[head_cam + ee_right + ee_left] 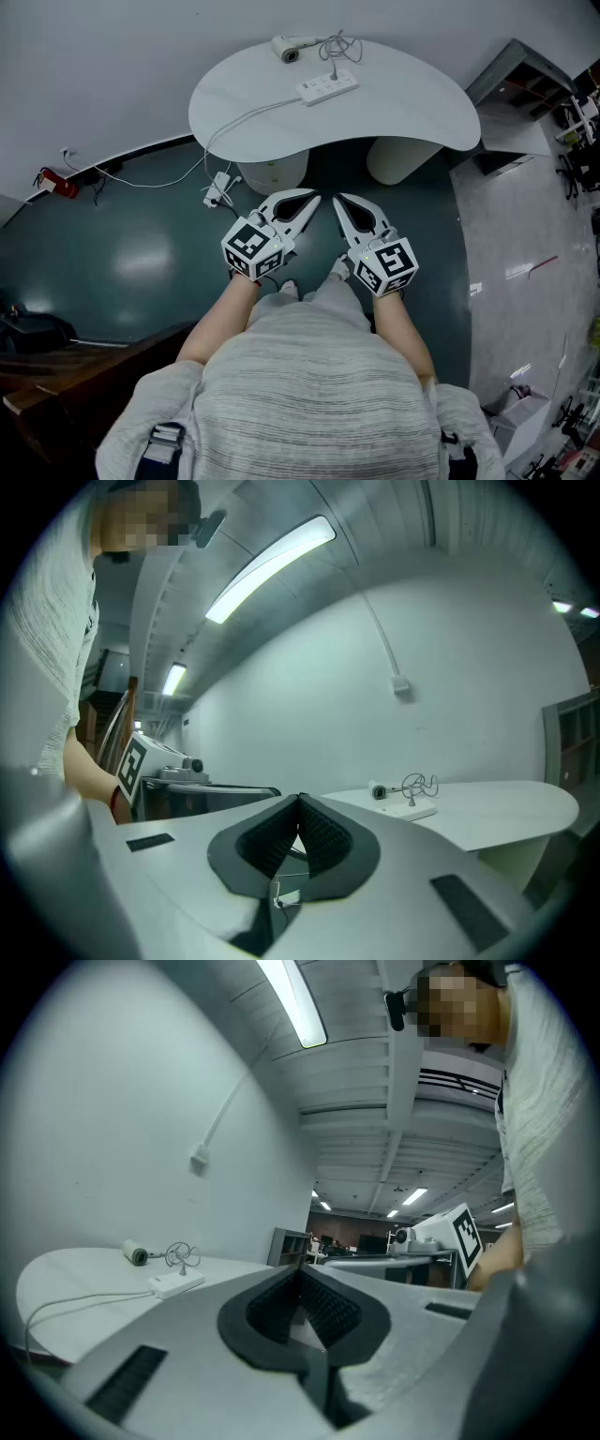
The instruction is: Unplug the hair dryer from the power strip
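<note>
A white hair dryer (pixel 289 49) lies at the far edge of the white table (pixel 244 103), with its coiled cord (pixel 337 45) beside it. The cord's plug sits in a white power strip (pixel 327 86). My left gripper (pixel 310 200) and right gripper (pixel 339 201) hover side by side over the floor, short of the table's near edge. Both are shut with nothing between the jaws. From the left gripper view, the hair dryer (pixel 136 1254) and power strip (pixel 176 1284) lie far off to the left. In the right gripper view, the hair dryer (pixel 379 791) and power strip (pixel 412 812) appear to the right.
The power strip's white cable (pixel 239 120) drops off the table's left edge to a plug block (pixel 217 190) on the dark green floor. Two pale pedestals (pixel 398 159) carry the table. A red object (pixel 56 181) lies by the wall at the left, and a grey shelf (pixel 511 75) stands at the right.
</note>
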`<state>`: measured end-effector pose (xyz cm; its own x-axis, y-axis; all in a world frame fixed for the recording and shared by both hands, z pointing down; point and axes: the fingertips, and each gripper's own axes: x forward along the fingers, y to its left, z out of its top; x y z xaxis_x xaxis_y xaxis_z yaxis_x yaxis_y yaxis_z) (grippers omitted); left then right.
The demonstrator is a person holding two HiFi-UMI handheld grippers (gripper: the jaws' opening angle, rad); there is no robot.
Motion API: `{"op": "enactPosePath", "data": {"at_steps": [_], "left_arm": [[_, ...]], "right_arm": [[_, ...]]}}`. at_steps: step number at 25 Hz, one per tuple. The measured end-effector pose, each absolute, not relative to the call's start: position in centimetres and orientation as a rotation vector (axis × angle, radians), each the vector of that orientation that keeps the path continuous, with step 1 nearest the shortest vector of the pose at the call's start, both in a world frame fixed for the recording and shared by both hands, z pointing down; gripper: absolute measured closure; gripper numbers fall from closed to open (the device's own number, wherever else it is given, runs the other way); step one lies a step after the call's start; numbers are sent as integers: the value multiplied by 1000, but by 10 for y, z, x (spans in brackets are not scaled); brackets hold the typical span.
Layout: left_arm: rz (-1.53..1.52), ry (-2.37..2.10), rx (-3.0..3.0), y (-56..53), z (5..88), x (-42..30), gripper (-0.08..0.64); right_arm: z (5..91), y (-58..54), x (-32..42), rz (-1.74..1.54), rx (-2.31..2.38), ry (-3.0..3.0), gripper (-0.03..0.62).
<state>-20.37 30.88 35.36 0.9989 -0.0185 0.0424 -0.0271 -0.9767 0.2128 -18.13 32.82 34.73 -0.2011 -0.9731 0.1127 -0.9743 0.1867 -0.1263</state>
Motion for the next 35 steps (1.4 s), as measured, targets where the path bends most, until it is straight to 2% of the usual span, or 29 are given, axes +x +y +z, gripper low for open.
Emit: {"op": "enactPosePath", "data": {"at_steps": [9,26,35], "left_arm": [[71,-52,2911,298,356,-183,552],[88,-128,2901,254,356,-39,552],[131,-198,2917,230,359,-8,552]], "right_arm": [[353,314,-163,258,1942,-2427,568],[348,269,-34,268,1793,-2548,565],[351,243,4,263,1712,-2585,565]]}}
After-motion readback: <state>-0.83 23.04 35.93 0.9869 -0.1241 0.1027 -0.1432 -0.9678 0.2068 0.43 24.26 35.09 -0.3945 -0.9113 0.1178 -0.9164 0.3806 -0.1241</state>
